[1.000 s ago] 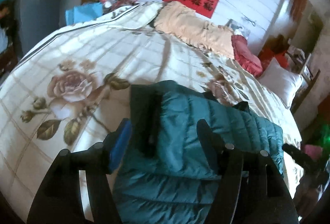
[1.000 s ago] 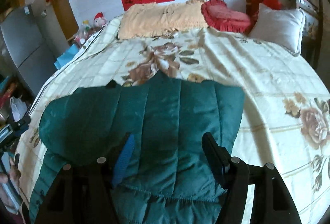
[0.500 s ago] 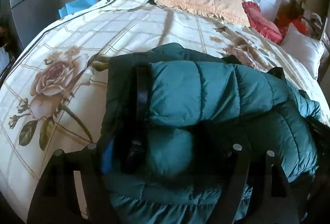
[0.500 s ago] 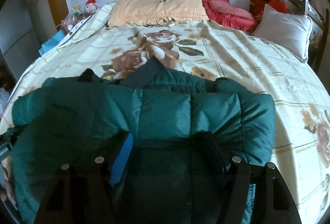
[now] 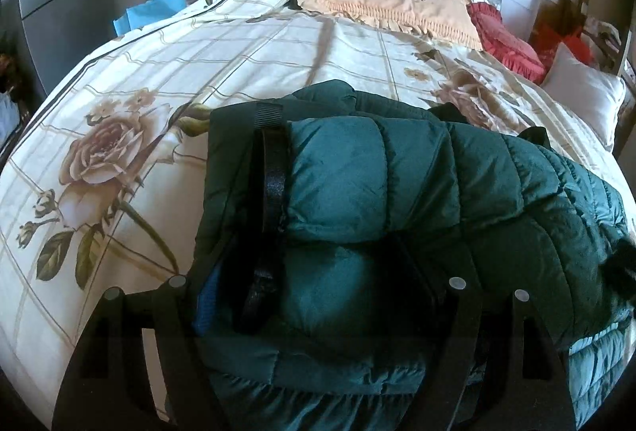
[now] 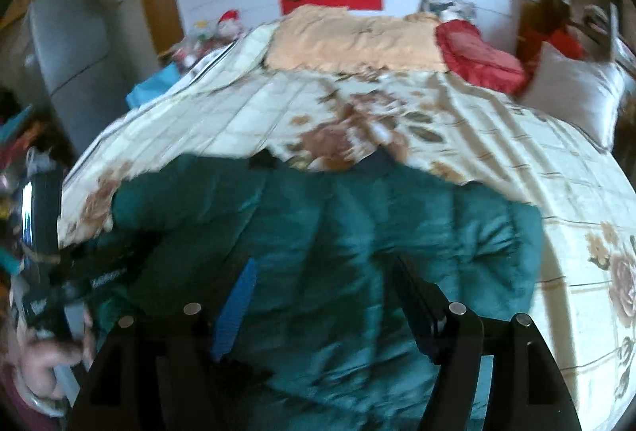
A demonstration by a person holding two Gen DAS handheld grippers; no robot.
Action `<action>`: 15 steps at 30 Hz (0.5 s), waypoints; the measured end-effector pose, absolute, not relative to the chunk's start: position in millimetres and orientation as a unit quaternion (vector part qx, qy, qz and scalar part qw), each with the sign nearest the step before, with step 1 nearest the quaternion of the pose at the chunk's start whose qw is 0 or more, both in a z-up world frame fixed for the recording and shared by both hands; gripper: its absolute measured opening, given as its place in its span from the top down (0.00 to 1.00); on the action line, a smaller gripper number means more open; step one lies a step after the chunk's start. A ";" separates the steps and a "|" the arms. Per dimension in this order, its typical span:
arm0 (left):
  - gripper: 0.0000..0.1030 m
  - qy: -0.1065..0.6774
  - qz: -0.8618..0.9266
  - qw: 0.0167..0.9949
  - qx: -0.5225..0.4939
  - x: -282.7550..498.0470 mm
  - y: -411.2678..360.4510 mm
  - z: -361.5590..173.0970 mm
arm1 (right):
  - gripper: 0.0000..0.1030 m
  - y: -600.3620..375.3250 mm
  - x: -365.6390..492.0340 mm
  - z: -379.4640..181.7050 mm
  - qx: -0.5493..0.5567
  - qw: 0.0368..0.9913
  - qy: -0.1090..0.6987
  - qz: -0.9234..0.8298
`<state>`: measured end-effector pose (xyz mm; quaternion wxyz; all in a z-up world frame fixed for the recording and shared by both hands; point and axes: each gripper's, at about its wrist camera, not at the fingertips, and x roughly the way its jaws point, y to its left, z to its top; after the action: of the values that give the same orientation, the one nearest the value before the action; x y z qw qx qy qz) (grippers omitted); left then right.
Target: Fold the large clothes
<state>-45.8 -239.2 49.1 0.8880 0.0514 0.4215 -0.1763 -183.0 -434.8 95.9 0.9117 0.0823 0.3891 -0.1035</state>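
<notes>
One jacket (image 5: 397, 200) lies doubled on the bed (image 5: 238, 53) — puffy, slick, springy. My left gripper (image 5: 318, 292) pinches its folded edge; right gripper (image 6: 322, 296) spread above. I'd grip seams.

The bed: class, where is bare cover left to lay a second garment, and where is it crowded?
Bare cover lies between the green jacket and the peach pillow, and left of the jacket around the rose print. The head end is crowded with pillows.
</notes>
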 end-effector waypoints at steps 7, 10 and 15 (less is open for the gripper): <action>0.24 0.424 -0.179 0.887 0.049 -45.1 -240.4 50.3 | 0.34 -431.0 -181.8 63.2 0.072 0.899 0.417 -0.110; 0.24 0.423 -0.180 0.887 0.047 -45.3 -240.3 50.0 | 0.34 -441.9 -195.6 81.4 0.091 0.902 0.409 -0.106; 0.24 0.419 -0.179 0.889 0.045 -46.0 -241.4 48.5 | 0.34 -470.6 -237.3 109.0 0.102 0.915 0.357 -0.159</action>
<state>-46.0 -241.4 48.5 0.8892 0.0454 0.4187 -0.1786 -237.3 -470.6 109.0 0.9147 0.1021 0.3570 -0.1593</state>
